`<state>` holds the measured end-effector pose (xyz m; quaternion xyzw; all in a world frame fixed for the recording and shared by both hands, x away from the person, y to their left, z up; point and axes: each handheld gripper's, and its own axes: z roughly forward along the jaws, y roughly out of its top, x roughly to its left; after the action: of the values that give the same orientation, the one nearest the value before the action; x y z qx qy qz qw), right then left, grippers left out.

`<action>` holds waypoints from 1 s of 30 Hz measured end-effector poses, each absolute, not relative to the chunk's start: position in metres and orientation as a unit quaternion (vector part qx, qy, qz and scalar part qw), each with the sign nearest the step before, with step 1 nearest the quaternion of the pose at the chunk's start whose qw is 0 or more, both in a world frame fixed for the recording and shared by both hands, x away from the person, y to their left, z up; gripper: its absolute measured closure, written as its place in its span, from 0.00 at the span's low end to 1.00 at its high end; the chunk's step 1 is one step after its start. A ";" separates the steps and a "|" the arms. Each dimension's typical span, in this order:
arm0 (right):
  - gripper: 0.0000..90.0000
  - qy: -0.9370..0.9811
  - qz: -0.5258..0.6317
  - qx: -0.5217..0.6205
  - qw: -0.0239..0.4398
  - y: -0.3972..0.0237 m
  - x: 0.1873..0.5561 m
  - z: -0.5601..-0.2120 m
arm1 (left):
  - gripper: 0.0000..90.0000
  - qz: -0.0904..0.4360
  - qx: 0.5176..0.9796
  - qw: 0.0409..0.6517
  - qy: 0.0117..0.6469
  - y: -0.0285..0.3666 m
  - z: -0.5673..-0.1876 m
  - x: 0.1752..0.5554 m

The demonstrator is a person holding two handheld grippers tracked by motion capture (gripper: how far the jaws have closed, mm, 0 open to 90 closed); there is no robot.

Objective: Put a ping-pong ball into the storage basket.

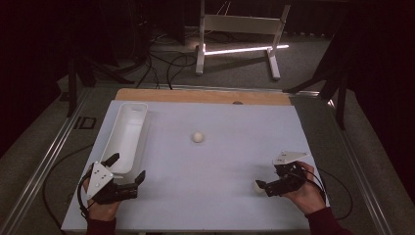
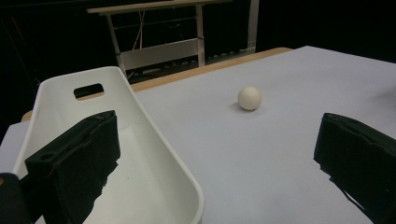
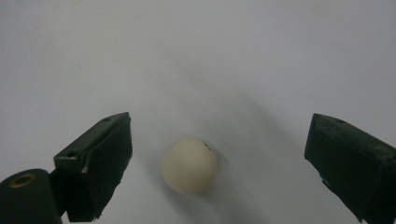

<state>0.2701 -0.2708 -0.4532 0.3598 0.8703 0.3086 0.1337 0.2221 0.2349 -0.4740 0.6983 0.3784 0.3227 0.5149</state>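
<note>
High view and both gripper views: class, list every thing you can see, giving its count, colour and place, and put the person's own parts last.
ball near the right hand-held gripper: one, cream, on the table between that gripper's open jaws, untouched.
ball at mid-table: one, cream, alone on the sheet.
bin: one, white, long, at the table's left side, with a handle slot in its far end.
table: one, pale grey-blue top with a wooden far edge.
stand: one, white, on the floor beyond the table.
left hand-held gripper: one, black, at the bin's near end, jaws open.
right hand-held gripper: one, black, front right, jaws open.
hands: two, at the near edge.
</note>
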 end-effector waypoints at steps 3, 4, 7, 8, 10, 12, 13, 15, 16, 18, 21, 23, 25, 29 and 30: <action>0.08 0.872 0.305 0.361 0.130 -0.270 0.270 -0.455 | 0.01 0.323 0.698 0.515 0.378 0.235 -0.474 0.222; 0.08 0.872 0.305 0.361 0.127 -0.269 0.270 -0.456 | 0.01 0.323 0.698 0.515 0.379 0.235 -0.474 0.222; 0.08 0.876 0.298 0.360 0.122 -0.268 0.270 -0.459 | 0.01 0.323 0.698 0.515 0.379 0.235 -0.474 0.222; 0.08 0.876 0.296 0.362 0.121 -0.267 0.269 -0.460 | 0.01 0.322 0.698 0.516 0.379 0.235 -0.474 0.222; 0.08 0.878 0.291 0.362 0.118 -0.266 0.269 -0.463 | 0.01 0.322 0.698 0.515 0.378 0.235 -0.474 0.222; 0.08 0.881 0.283 0.361 0.116 -0.264 0.268 -0.465 | 0.01 0.322 0.698 0.515 0.378 0.235 -0.474 0.222; 0.08 0.882 0.281 0.360 0.115 -0.263 0.268 -0.465 | 0.01 0.322 0.698 0.515 0.378 0.235 -0.474 0.222; 0.08 0.885 0.276 0.357 0.112 -0.261 0.268 -0.466 | 0.01 0.322 0.699 0.515 0.378 0.235 -0.474 0.222; 0.08 0.886 0.274 0.356 0.111 -0.261 0.268 -0.467 | 0.01 0.322 0.699 0.515 0.378 0.235 -0.474 0.222; 0.08 0.889 0.268 0.355 0.107 -0.259 0.269 -0.469 | 0.01 0.322 0.699 0.514 0.378 0.235 -0.474 0.222; 0.09 0.892 0.261 0.355 0.103 -0.258 0.270 -0.472 | 0.01 0.322 0.699 0.515 0.378 0.235 -0.474 0.222; 0.09 0.895 0.254 0.353 0.102 -0.257 0.271 -0.473 | 0.01 0.321 0.698 0.515 0.379 0.235 -0.474 0.222; 0.09 0.896 0.251 0.352 0.099 -0.256 0.271 -0.474 | 0.01 0.321 0.699 0.515 0.379 0.235 -0.474 0.222; 0.09 0.899 0.245 0.351 0.093 -0.254 0.273 -0.477 | 0.01 0.322 0.698 0.516 0.379 0.235 -0.474 0.222; 0.10 0.900 0.243 0.350 0.092 -0.253 0.273 -0.478 | 0.01 0.322 0.698 0.516 0.379 0.235 -0.474 0.222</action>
<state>0.2733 -0.2534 -0.4777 0.3503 0.8999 0.2430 0.0917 0.2218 0.2352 -0.4740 0.6980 0.3788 0.3217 0.5156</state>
